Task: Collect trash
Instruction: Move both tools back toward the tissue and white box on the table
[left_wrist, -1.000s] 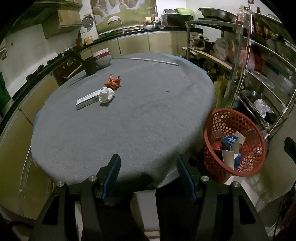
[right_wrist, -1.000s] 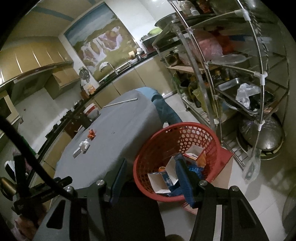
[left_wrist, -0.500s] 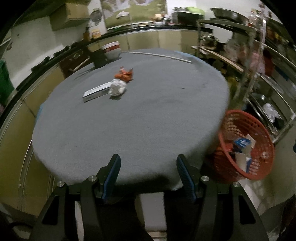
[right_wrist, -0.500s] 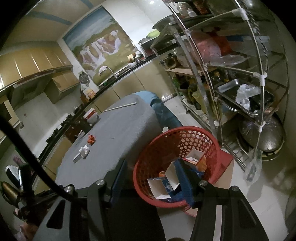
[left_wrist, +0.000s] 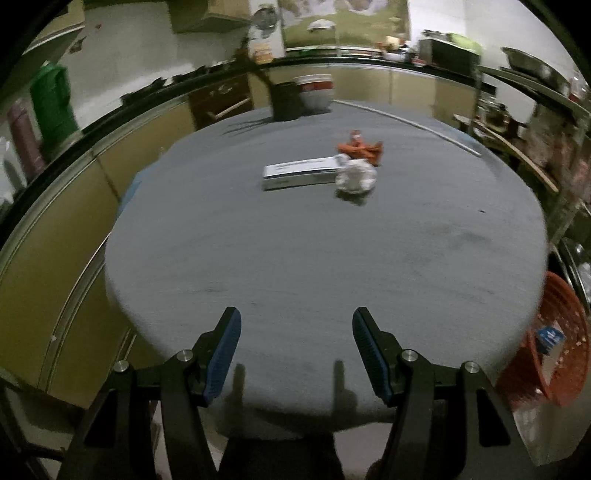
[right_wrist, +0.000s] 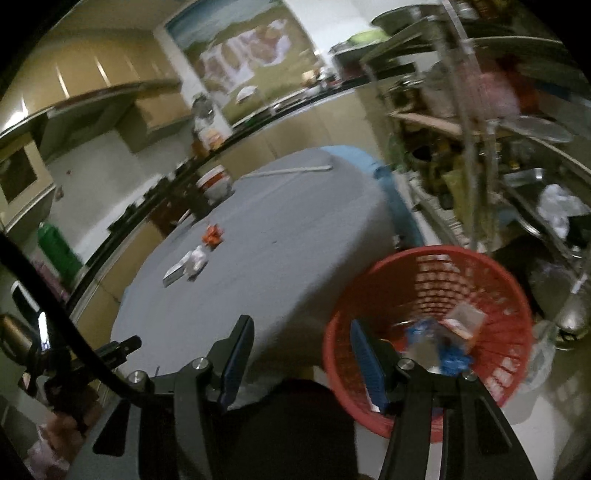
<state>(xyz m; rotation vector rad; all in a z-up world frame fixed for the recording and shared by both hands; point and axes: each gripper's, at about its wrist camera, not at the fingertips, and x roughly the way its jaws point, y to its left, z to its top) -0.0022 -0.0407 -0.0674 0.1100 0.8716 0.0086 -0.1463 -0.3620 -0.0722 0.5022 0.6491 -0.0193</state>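
Left gripper (left_wrist: 296, 354) jaws part-open, empty; crumpled paper (left_wrist: 355, 177) and white box (left_wrist: 301, 172) well ahead. Right gripper (right_wrist: 301, 360) jaws part-open, empty; red basket (right_wrist: 513, 302) just right.

Both the left gripper (left_wrist: 296, 354) and right gripper (right_wrist: 301, 360) angle downward, jaws parted and empty.

Left gripper (left_wrist: 296, 354), jaws apart and empty, hung over the bench (left_wrist: 295, 258); box (left_wrist: 301, 172), crumpled paper (left_wrist: 355, 177) and orange wrapper (left_wrist: 360, 148) lay ahead.
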